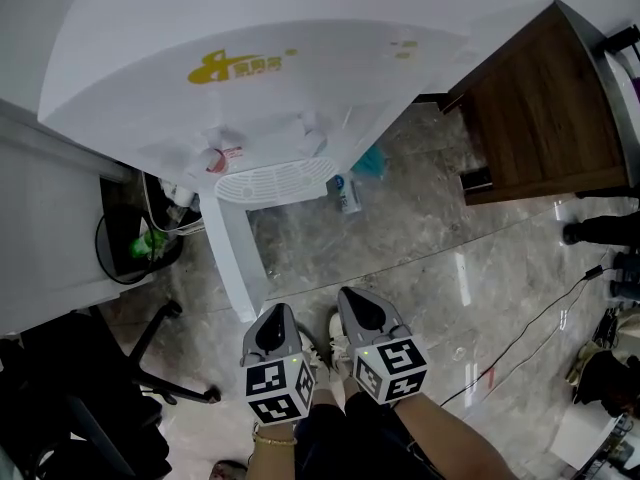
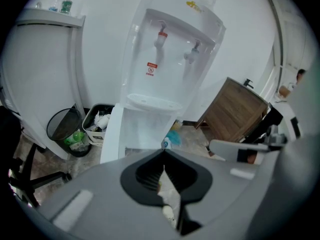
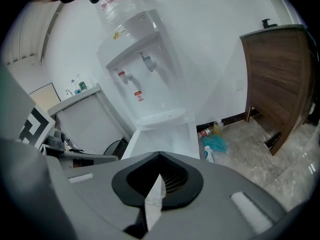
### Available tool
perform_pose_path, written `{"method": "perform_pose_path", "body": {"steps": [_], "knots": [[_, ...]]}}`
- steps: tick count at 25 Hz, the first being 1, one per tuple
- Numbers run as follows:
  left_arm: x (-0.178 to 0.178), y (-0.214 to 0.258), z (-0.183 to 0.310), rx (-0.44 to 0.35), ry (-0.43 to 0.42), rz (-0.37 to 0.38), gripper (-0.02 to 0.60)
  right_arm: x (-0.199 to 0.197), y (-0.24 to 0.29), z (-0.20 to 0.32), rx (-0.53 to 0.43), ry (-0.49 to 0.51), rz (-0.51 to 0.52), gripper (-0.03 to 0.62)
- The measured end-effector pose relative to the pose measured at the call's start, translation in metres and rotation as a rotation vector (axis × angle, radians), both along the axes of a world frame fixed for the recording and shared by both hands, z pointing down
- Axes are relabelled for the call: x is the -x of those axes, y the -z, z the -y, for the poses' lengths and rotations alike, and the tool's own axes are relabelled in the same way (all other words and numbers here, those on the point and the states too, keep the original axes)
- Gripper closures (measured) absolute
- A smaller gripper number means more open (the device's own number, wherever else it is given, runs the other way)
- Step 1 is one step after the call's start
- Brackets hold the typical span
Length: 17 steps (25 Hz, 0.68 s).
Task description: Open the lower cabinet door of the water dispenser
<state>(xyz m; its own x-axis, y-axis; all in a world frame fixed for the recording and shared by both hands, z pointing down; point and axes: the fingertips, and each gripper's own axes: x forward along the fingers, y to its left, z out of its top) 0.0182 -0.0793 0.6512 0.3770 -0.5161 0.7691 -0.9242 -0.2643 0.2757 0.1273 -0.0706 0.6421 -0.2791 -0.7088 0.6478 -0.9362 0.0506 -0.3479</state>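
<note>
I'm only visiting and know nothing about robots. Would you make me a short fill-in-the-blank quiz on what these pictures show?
1. The lower door of the water dispenser stands ___.
2. The left gripper and the right gripper hold nothing, and the jaws of both are ___.
3. In the head view, the wooden cabinet stands to the dispenser's ___.
Missing words: open; shut; right.

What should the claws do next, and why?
Probably just lower both claws and finish. The lower cabinet door of the water dispenser already looks swung wide open, and the left claw and right claw are both shut, well back from it, touching nothing.
</note>
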Motion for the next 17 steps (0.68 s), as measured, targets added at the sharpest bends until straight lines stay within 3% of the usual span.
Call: {"method": "perform_pose_path", "body": {"steps": [17], "knots": [[0.003,-0.004,0.006,0.005,0.01,0.011,0.575,0.016,-0.003,0.006,0.005,0.047,0.007,0.597]]}}
